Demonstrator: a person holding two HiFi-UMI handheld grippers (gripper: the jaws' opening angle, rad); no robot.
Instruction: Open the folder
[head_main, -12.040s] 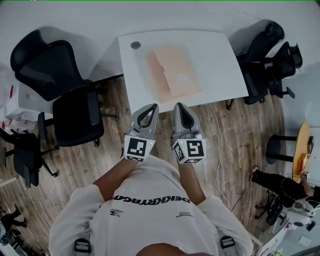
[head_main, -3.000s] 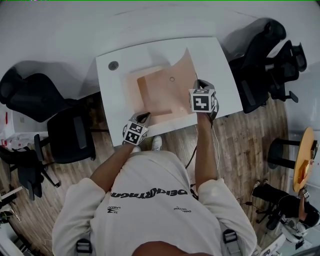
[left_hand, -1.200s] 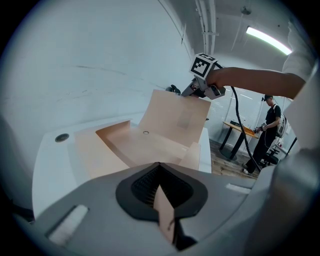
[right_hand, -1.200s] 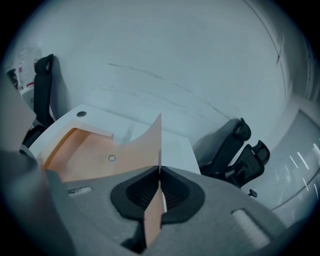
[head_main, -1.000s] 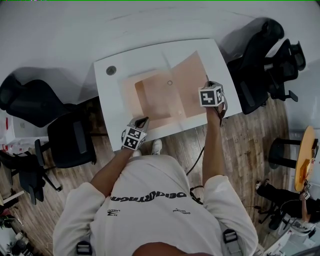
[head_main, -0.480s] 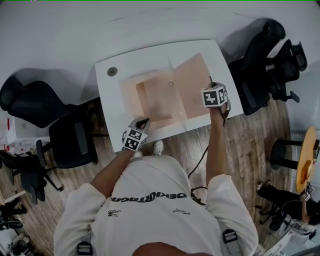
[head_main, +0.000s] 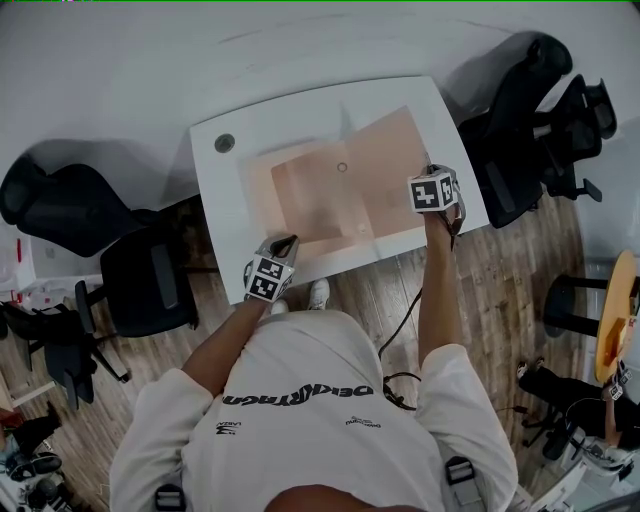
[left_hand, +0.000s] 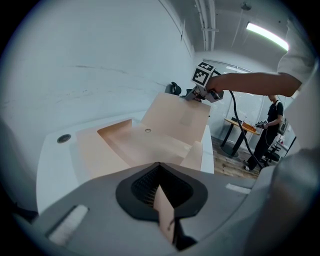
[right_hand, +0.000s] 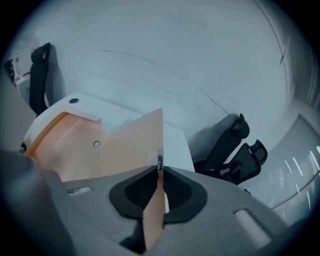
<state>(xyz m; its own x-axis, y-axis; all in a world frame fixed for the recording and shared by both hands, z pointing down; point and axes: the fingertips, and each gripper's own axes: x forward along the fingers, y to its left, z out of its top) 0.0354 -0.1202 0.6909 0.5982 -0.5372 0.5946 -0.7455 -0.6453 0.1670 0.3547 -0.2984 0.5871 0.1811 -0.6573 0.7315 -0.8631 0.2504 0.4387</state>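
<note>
Here, the right gripper (right_hand: 159, 169) is shown clamped on the free edge of the cover (head_main: 395, 160). The thin peach sheet is seen edge-on between jaws that have just been opening a little, and it is judged to be gripped between the pads. From that edge the cover is stretched away to the gripper's left, tilted slightly above the desk (head_main: 215, 195) rather than laid flat. It is joined to the rest of the folder (head_main: 315, 195) along a fold that runs away from the person. The opened folder is spread near the middle of the desk, with its long axis set across it from left to right. The cover's outer edge is carried close to the desk's right rim. At the opposite, near-left corner, a strip of the folder is pinched in the closed jaws of the left gripper (left_hand: 159, 166), by which the base is pinned. The move to come is judged to be a lowering outward to the right, away from the fold, and it falls to the right gripper alone.
</note>
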